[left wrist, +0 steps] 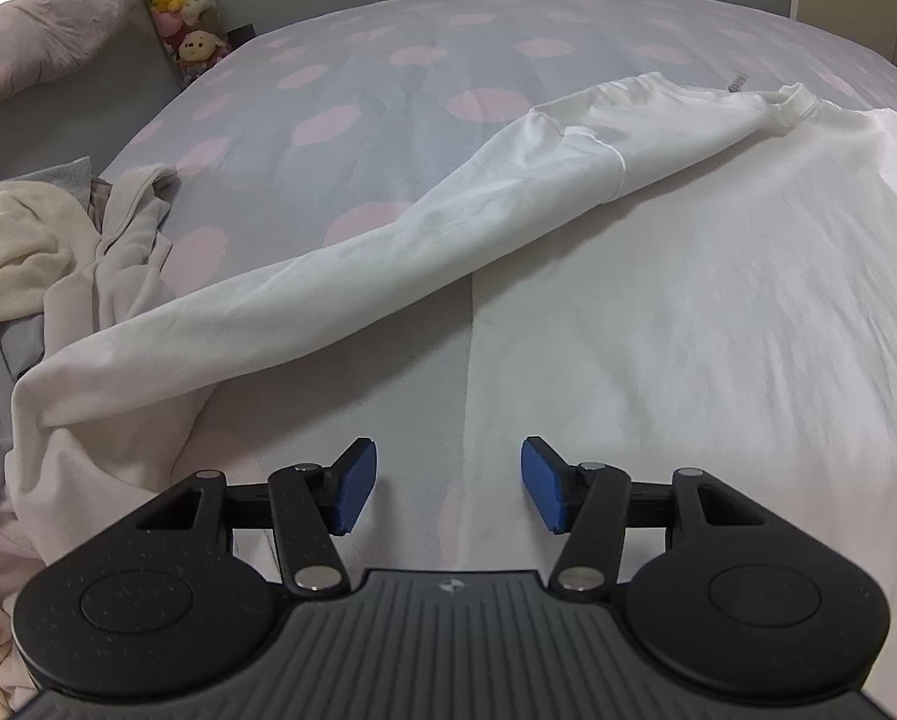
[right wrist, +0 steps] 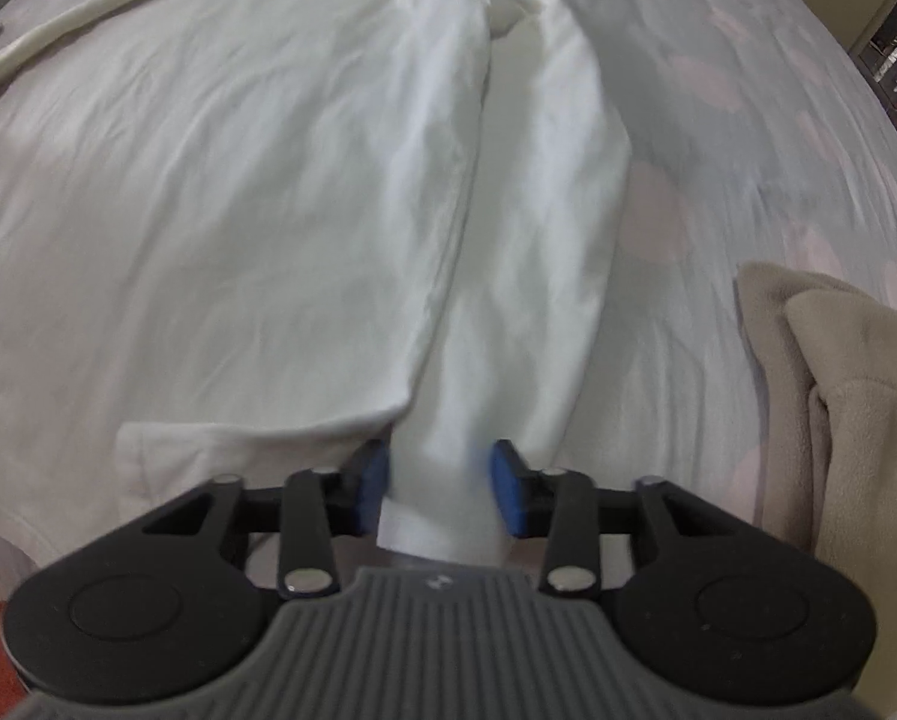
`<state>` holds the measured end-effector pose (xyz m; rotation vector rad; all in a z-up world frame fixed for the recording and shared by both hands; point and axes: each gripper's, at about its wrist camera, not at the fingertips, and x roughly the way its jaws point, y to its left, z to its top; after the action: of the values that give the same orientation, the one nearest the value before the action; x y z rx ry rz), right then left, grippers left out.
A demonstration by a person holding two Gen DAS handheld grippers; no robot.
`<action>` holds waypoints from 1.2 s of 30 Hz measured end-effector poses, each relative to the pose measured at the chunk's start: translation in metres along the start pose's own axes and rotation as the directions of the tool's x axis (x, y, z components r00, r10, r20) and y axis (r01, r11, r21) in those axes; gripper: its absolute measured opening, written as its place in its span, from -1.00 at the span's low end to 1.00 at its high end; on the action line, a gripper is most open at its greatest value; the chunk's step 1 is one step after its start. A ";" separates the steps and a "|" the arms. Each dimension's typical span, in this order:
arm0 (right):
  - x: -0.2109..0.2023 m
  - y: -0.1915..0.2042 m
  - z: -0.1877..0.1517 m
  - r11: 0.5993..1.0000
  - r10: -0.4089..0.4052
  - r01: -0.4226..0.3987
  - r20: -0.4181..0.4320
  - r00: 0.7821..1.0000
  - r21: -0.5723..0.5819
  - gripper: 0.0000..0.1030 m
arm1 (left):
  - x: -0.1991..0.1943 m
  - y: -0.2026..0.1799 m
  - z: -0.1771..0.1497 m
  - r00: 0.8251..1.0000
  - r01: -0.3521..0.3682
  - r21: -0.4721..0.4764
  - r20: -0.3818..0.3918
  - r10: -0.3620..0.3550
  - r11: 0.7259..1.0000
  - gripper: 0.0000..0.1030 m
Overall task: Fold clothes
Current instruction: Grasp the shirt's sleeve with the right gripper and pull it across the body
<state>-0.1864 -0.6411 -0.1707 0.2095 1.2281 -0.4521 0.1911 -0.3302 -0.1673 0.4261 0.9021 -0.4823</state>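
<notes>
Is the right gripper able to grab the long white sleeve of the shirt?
Probably yes. The right gripper already has the long white sleeve between its blue pads, with nothing blocking it. Blur hides whether they are pressing the cloth yet.

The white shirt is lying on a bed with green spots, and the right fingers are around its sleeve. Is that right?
Not quite: the spots are pink, not green. The left wrist view shows the bed cover is grey with pink spots. The rest holds: the white shirt lies on the bed, and in the right wrist view the right gripper has its fingers around the sleeve.
</notes>
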 end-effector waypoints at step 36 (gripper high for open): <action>-0.023 -0.325 0.141 0.772 -0.459 0.399 0.000 0.888 0.494 -0.88 | 0.019 0.000 0.008 0.999 -0.046 -0.041 0.019 0.047 0.998 0.01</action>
<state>-0.2146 -0.9821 -0.0747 0.3215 1.0192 -1.1674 0.2056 -0.3386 -0.1786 0.4042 0.8794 -0.4246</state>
